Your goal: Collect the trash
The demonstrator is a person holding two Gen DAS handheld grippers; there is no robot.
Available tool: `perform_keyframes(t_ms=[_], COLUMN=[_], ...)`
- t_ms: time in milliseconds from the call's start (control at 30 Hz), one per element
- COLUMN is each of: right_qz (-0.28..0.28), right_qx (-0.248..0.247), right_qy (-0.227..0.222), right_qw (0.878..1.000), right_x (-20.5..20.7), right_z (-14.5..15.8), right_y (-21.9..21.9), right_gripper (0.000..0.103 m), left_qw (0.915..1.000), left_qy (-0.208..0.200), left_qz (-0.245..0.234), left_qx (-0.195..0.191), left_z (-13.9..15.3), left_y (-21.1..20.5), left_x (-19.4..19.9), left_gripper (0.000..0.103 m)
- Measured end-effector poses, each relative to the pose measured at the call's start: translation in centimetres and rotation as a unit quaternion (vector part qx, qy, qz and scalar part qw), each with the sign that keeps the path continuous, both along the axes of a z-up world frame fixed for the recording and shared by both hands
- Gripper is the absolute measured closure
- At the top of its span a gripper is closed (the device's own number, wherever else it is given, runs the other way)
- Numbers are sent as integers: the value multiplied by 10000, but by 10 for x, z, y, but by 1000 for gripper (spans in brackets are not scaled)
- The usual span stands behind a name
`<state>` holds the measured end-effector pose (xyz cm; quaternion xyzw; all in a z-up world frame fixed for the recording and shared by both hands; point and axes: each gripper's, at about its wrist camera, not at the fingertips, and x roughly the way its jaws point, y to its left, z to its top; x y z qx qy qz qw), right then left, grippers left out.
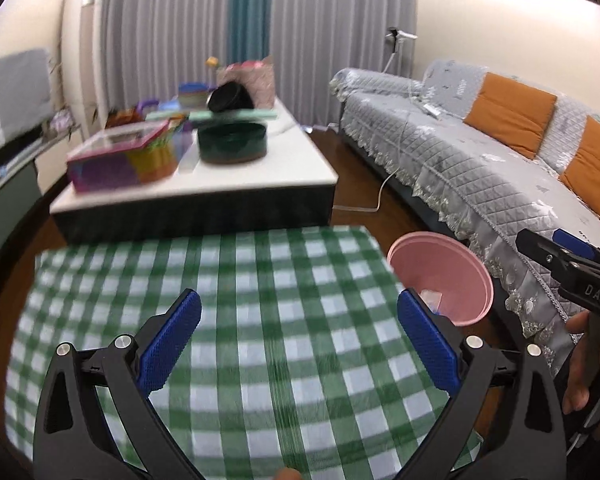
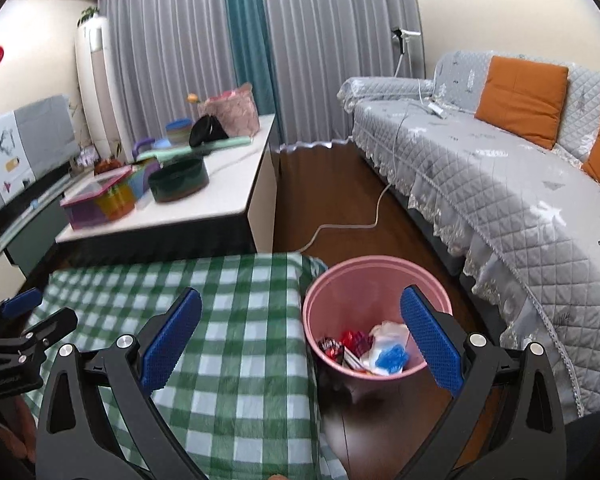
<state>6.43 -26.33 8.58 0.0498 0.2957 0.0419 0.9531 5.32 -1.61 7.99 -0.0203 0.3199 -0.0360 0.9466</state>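
Observation:
A pink bin (image 2: 374, 280) stands on the floor right of the table with the green checked cloth (image 2: 228, 320). Inside it lie red wrappers (image 2: 350, 342), white plastic and a blue piece (image 2: 392, 356). My right gripper (image 2: 300, 344) is open and empty, over the table's right edge and the bin. My left gripper (image 1: 298, 344) is open and empty above the checked cloth (image 1: 260, 320). The bin also shows in the left wrist view (image 1: 432, 256), with the right gripper (image 1: 560, 264) beyond it. The left gripper (image 2: 20, 320) shows at the left of the right wrist view.
A white coffee table (image 2: 228, 196) behind carries coloured boxes (image 2: 100, 200), a dark round tub (image 2: 178, 182) and a pink bag (image 2: 232, 114). A grey-covered sofa (image 2: 500, 184) with orange cushions runs along the right. A white cable (image 2: 340, 228) lies on the wooden floor.

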Motion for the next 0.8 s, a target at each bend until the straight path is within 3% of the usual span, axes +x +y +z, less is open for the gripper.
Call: perform_keyframes(t_ms=[167, 800], right_qz=[110, 16], right_qx=[-293, -574], right_qy=[162, 462], right_qw=[9994, 9973], right_x=[0, 1], right_z=[-19, -45], right_y=[13, 42], right_gripper=[5, 5], left_qw=[9996, 9983], left_qy=[209, 348], left_qz=[182, 453], left_qx=[-69, -79], left_z=[-25, -46], left_y=[9, 16], left_x=[-5, 4], left_gripper=[8, 8])
